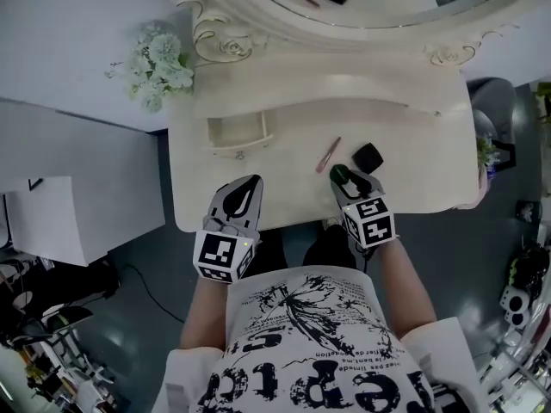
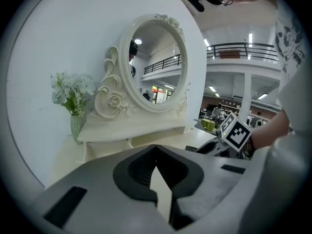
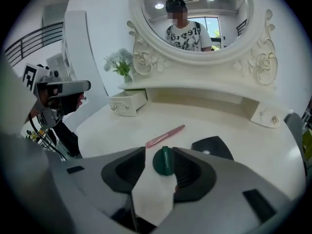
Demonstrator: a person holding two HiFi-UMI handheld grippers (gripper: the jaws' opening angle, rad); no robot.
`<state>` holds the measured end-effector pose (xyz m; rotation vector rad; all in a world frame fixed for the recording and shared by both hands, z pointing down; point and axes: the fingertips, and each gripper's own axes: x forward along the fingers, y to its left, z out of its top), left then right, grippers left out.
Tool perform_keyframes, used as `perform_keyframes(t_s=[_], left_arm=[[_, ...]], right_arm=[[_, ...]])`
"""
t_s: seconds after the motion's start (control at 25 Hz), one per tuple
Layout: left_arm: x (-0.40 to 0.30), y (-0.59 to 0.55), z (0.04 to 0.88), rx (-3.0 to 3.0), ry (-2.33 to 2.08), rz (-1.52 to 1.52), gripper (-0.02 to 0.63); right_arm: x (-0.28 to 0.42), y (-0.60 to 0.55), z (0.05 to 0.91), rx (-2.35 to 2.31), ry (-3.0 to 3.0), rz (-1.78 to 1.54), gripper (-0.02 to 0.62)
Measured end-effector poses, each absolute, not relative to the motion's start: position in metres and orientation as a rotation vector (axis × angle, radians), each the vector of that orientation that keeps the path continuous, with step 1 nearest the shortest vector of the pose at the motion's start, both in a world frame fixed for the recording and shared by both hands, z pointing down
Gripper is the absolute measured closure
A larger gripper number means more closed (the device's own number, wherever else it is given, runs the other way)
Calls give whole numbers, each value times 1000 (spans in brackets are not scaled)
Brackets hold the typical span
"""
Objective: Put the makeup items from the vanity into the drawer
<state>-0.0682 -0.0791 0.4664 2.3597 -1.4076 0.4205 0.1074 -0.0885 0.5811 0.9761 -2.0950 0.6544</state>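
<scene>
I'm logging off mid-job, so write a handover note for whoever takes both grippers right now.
Left gripper: shut, empty, at the front edge of the vanity top.
Right gripper: jaws open around the green-capped item, which is on the top and not yet gripped.
Pink pencil and black compact: on the top, just beyond the right gripper.
Drawer: back left, pulled open, nothing visible inside.
Done: drawer is open.
Left: all three items go into the drawer.

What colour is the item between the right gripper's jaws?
The item is dark green; clearest in right gripper view.
</scene>
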Motion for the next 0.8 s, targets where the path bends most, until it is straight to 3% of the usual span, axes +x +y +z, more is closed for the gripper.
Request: perform_keyframes(t_s=[0.2,0.56,0.68,0.76,0.8], left_arm=[[-70,-85,491,2358,-1337,424,586],[-67,-95,509,2347,-1292,426,586],[-66,-96,510,2339,-1286,438,586],[-65,-97,509,2339,-1283,442,586],[-64,-97,508,2340,-1282,442,586]], right_arm=[[110,-92,607,1007,-1976,651,353],[116,-98,624,997,-1910,658,341],[115,-96,624,981,-1903,650,370],[113,-96,624,975,-1894,649,421],[113,-96,624,975,-1887,649,488]])
